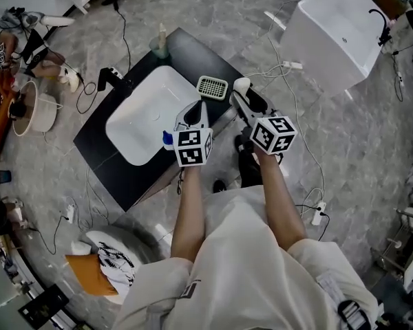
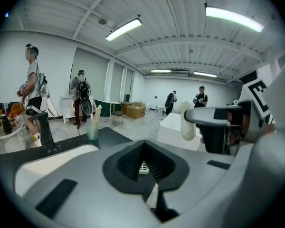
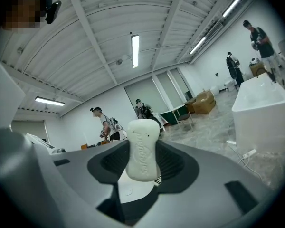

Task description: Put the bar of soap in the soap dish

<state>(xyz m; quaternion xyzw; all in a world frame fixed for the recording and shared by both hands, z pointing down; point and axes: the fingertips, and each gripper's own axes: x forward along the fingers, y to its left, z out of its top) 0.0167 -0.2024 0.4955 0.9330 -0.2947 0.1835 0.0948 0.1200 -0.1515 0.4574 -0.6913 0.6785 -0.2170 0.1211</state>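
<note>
Your R gripper [image 3: 143,163] is clamped on the soap bar [image 3: 143,148], upright betw. its jaws, just right of the soap dish [image 1: 212,86] on the counter [image 1: 103,150], while L gripper [image 1: 202,107] is nearly closed, empty.

The soap dish [image 1: 212,86] is left uncovered from above at the table [image 1: 103,163] edge. It is crowded by the left tongs [image 1: 202,105] and the right tongs [image 1: 242,91], which are clamped on the bar of soap [image 3: 142,148]. The cup [image 1: 160,47] is set well apart.
</note>
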